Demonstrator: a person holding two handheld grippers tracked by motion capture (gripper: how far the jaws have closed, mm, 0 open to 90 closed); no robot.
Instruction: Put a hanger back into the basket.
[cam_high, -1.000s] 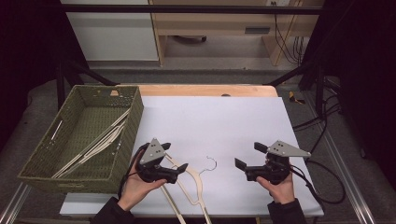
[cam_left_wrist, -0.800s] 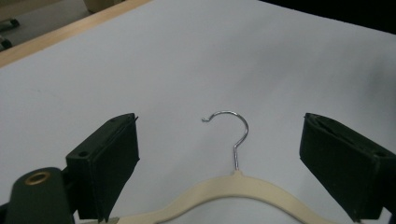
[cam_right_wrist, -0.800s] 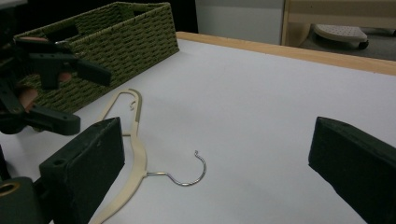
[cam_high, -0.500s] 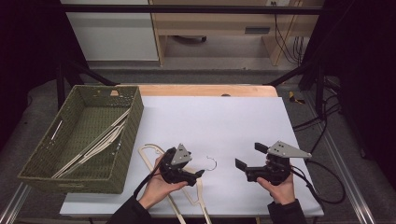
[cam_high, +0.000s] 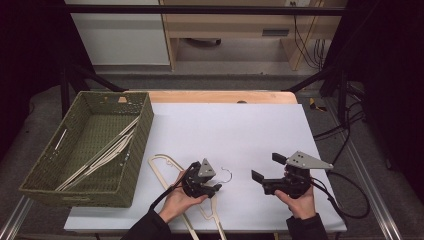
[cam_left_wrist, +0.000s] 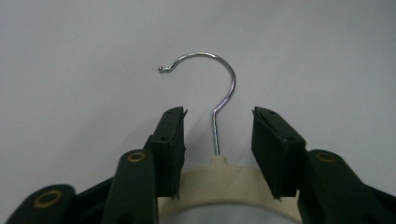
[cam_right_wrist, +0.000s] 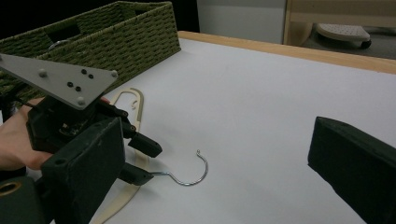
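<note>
High view sits above the near edge, looking forward and down over the whole table (cam_high: 260, 130). Left gripper view is right up close, staring straight down at the hanger (cam_left_wrist: 219, 179). Right gripper view sits low, looking across toward the basket (cam_right_wrist: 116, 32); all three catch the hanger.

White table surface (cam_high: 240, 130) lies open from the grippers toward twelve o'clock — at ten o'clock the green wicker basket (cam_high: 135, 150) walls off that side, and the cream hanger (cam_high: 165, 167) lies just beside it.
</note>
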